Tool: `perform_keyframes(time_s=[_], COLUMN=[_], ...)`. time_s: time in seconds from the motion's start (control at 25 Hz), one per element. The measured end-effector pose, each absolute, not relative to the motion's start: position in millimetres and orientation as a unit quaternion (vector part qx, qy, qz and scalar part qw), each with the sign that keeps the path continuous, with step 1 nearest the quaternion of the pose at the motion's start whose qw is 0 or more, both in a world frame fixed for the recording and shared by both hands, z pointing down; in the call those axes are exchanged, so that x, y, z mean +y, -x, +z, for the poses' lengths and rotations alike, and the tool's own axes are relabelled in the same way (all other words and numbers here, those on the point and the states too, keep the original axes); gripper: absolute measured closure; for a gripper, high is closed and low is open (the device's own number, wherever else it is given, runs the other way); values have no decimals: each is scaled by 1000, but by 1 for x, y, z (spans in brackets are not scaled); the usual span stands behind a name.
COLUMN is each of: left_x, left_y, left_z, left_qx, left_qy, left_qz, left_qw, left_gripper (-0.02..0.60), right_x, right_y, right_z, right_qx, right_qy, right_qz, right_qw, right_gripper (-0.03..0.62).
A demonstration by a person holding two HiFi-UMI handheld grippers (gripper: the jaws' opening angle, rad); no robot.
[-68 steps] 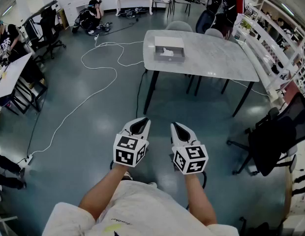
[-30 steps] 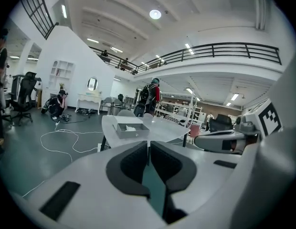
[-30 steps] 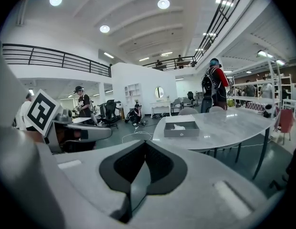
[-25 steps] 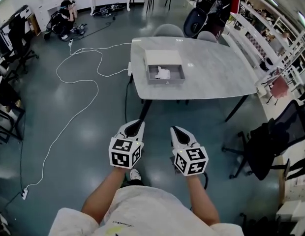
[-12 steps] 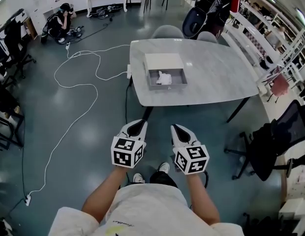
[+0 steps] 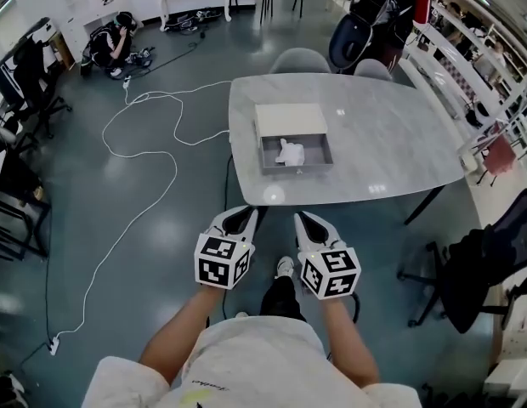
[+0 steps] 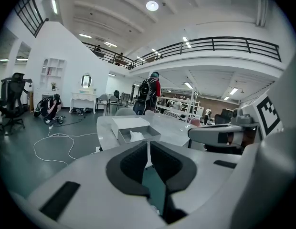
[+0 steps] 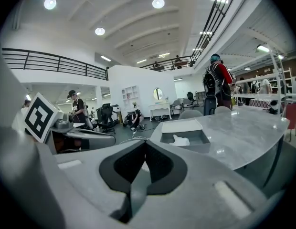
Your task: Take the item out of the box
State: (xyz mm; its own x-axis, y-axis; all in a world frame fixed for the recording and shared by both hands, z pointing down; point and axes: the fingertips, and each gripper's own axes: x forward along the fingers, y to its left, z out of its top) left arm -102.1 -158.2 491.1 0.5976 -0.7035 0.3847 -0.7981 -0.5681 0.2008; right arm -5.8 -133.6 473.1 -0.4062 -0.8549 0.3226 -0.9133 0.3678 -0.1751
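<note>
Item (image 6: 291, 153): white, crumpled, inside open near part of box (image 6: 298, 170); no clear long axis or pointing direction. Box on grey surface (image 6: 391, 134), long axis running away from person, pale closed part at far end. Left hand-held gripper (image 6: 240, 219): jaws pressed together, nothing between, held short of surface edge. Right hand-held gripper (image 6: 312, 223): likewise closed, empty, beside left.

Grey box (image 6: 296, 154), open-topped, pale lid part behind it — on marble table; white crumpled item (image 6: 291, 152) inside
</note>
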Motion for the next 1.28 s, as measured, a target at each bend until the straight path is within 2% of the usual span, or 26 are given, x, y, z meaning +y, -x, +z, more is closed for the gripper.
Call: perform_keyframes(time_s=[0.56, 1.0, 1.28], left_x=[-287, -344, -360], left_y=[42, 9, -5], left_z=[518, 541, 570], left_qx=[-452, -445, -425], left_qy=[-853, -841, -827], left_qz=[178, 233, 289], left_qw=[192, 199, 226], left_gripper=[557, 555, 554], right_x=[-259, -323, -350], right_y=[-55, -74, -86], right_z=[487, 491, 493], right_qx=[-836, -854, -863], right_qy=[-507, -475, -459], right_qz=[180, 187, 186], right_qw=[105, 105, 103], right_gripper=[589, 589, 589])
